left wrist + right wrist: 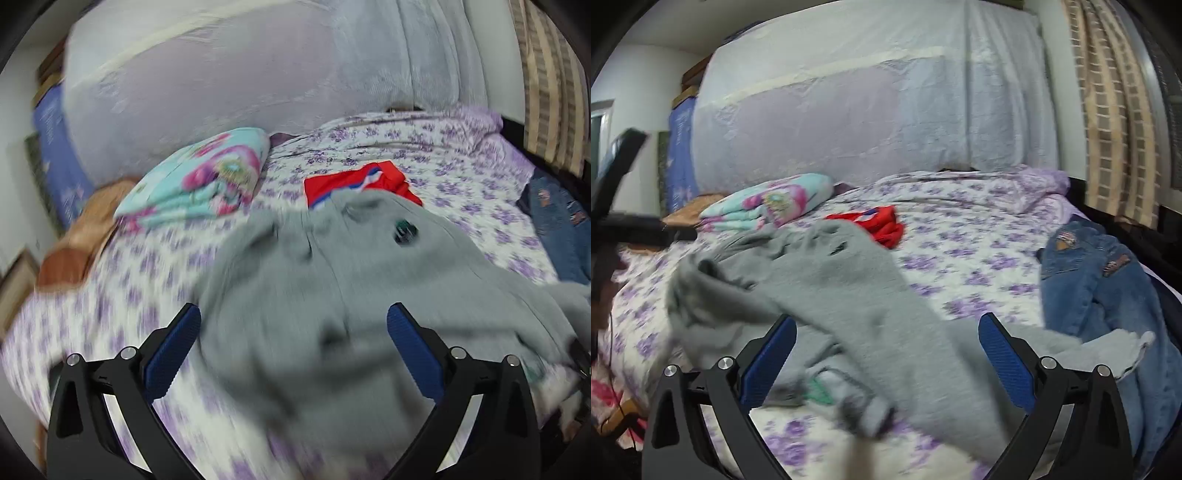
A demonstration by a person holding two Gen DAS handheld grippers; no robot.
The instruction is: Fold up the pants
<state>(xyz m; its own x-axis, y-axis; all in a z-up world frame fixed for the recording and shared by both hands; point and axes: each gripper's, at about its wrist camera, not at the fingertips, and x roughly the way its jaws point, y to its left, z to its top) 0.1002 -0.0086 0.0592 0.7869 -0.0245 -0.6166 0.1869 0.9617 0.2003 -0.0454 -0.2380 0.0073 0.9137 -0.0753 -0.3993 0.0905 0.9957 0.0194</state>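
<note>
Grey sweatpants (351, 280) lie rumpled on the bed with the purple-flowered sheet (461, 177); they also show in the right wrist view (849, 288). My left gripper (293, 314) is open just above the grey cloth, its blue pads (173, 354) wide apart and empty. My right gripper (886, 325) is open too, over a grey leg of the pants, with nothing between its pads (1006, 362). The left wrist view is blurred by motion.
A red garment (354, 184) lies beyond the pants. A folded turquoise-and-pink blanket (199, 177) sits at the back left. Blue jeans (1108, 288) lie at the right edge of the bed. A covered mattress (868, 110) stands behind the bed, and a curtain (1115, 110) hangs at the right.
</note>
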